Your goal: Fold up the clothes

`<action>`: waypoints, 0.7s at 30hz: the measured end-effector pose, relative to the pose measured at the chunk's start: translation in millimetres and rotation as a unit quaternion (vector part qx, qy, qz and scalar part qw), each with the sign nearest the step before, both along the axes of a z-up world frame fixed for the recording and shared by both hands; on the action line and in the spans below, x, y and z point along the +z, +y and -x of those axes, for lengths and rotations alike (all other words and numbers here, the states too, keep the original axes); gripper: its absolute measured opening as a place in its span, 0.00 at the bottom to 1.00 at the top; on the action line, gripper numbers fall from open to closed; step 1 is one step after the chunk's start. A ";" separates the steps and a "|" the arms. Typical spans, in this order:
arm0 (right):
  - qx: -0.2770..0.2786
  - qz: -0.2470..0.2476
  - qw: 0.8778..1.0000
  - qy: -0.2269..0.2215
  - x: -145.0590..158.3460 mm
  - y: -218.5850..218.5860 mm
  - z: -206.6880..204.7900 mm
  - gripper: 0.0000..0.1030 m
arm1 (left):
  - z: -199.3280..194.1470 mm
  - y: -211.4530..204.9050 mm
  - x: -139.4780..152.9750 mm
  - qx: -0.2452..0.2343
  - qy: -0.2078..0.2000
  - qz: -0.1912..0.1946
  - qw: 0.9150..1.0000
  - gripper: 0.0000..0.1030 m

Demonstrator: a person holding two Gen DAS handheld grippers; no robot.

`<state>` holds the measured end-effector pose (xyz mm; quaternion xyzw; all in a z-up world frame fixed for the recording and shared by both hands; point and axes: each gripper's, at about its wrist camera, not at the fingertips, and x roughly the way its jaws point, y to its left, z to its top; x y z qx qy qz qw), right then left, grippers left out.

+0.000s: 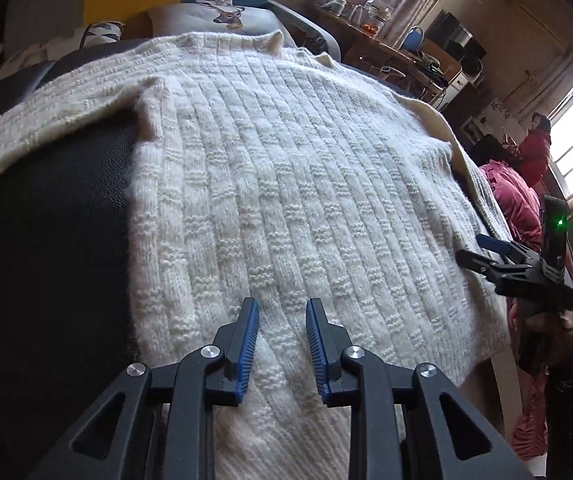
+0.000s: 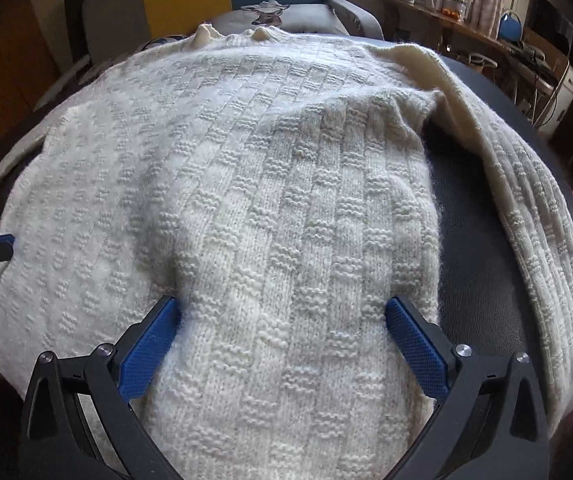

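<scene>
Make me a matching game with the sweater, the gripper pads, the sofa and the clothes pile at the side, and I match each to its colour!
Things:
1. sweater
2. gripper pads
3. sofa
4. clothes pile

Colours:
A. pink
B. black
C. cream white
D. blue

Pairs: 1-C, 2-D, 3-B, 4-A

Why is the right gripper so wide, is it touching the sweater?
Touching. In the right wrist view the right gripper is open wide, both blue fingers pressed against a raised fold of the sweater.
</scene>
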<state>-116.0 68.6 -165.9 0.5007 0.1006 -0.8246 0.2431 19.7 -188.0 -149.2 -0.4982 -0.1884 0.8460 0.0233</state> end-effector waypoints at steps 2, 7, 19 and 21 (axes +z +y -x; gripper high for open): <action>-0.013 0.021 1.000 -0.006 11.3 8.4 1.9 1.00 | -3.7 -5.7 10.8 0.007 0.017 0.012 1.000 0.24; -0.010 0.048 0.999 0.016 37.6 8.3 -2.0 1.00 | 1.4 -61.1 45.7 0.074 0.072 0.018 0.995 0.28; 0.079 0.047 0.996 0.011 28.1 -80.4 -8.5 1.00 | 35.0 -227.9 46.4 0.260 0.068 -0.012 0.963 0.29; 0.085 0.055 0.995 0.012 32.6 -92.9 3.4 1.00 | 55.9 -224.9 46.6 0.242 0.067 0.022 0.968 0.29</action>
